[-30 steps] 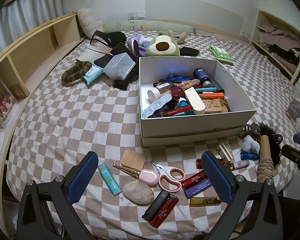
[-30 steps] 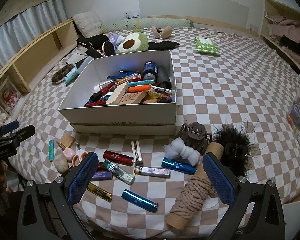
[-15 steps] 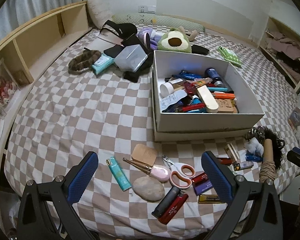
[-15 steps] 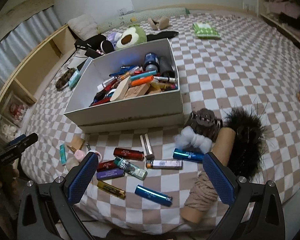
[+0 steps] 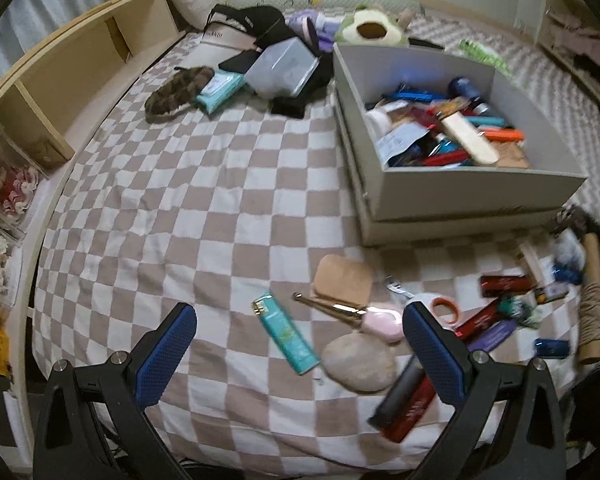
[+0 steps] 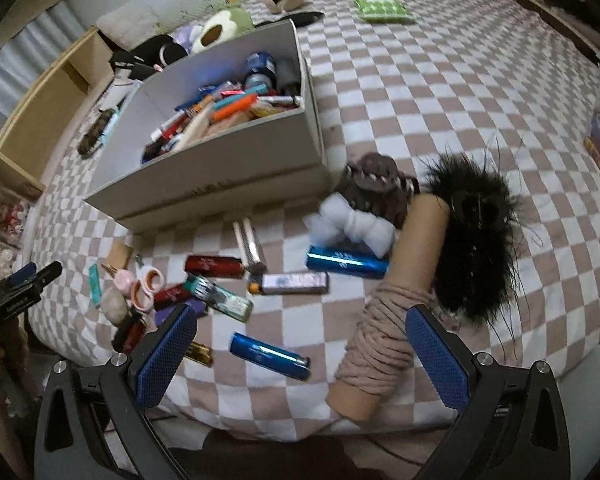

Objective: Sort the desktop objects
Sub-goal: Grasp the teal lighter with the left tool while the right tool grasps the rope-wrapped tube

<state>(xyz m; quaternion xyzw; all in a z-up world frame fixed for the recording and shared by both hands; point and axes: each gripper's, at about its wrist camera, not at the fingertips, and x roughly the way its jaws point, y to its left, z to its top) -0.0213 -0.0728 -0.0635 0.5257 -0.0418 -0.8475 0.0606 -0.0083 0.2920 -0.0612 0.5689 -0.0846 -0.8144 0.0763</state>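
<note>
Now that we've dropped both grippers lower and closer over the bed than a second ago, the left gripper (image 5: 298,342) hangs above the teal lighter (image 5: 285,332) and stone (image 5: 358,362), and the right gripper (image 6: 300,350) above the blue lighter (image 6: 269,355) by the twine roll (image 6: 396,308). Both sets of jaws are wide apart and empty. The loose stuff's all outside the white box (image 5: 476,194), so sorting looks about to restart.

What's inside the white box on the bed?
The white box holds a jumbled pile: an orange lighter, a long cream stick, a paper slip, a dark blue jar, plus red and blue tubes. Whatever lies beneath the pile is covered.
</note>
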